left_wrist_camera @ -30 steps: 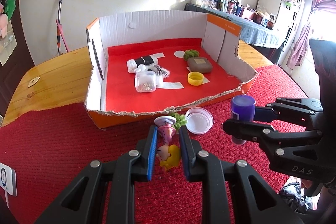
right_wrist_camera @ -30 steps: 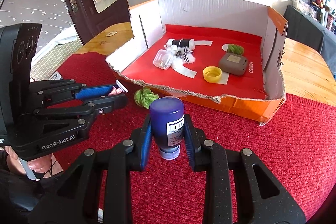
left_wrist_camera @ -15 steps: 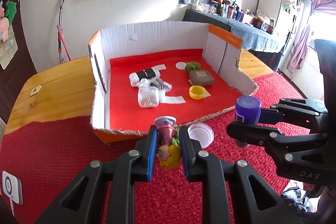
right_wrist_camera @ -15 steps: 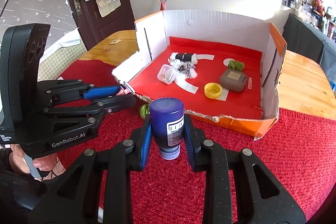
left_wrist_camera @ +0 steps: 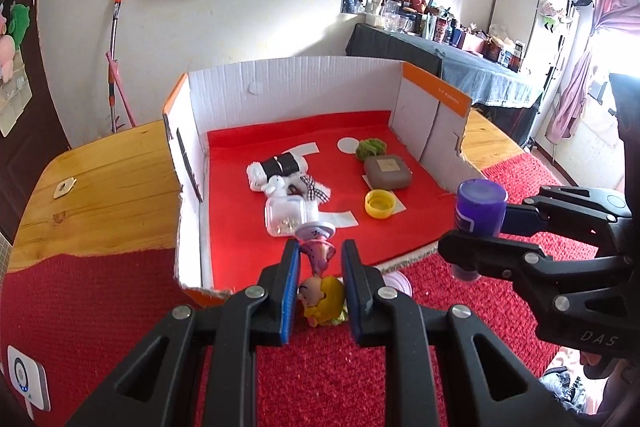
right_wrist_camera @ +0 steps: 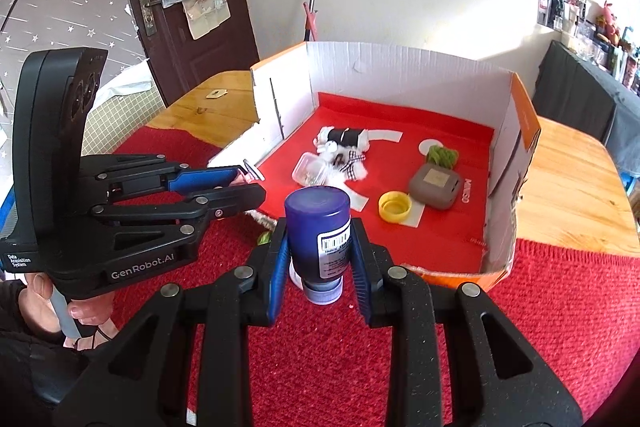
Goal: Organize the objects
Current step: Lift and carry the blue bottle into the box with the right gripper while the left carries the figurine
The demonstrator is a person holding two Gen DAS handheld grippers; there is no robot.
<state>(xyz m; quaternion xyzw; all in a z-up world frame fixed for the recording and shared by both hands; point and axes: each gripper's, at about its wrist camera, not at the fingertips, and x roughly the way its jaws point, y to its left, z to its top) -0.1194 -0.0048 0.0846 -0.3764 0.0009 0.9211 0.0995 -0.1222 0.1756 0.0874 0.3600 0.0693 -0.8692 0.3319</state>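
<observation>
A glossy yellow-haired plastic figurine (left_wrist_camera: 320, 297), upside down, is clamped in the left gripper (left_wrist_camera: 319, 269) at the torn front edge of the corrugated cardboard box (left_wrist_camera: 304, 95). Just right of that edge, the right gripper (right_wrist_camera: 318, 259) clamps a smooth purple cylindrical bottle (right_wrist_camera: 319, 233), cap down, above the nubby red cloth (right_wrist_camera: 540, 327).

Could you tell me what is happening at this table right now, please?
A person is tidying small items into an open cardboard box with a red lining. The left gripper is shut on a small doll figurine with yellow hair, held upside down. The right gripper is shut on an inverted purple plastic bottle. Both hover near the box's torn front edge; neither item is inside yet.
</observation>
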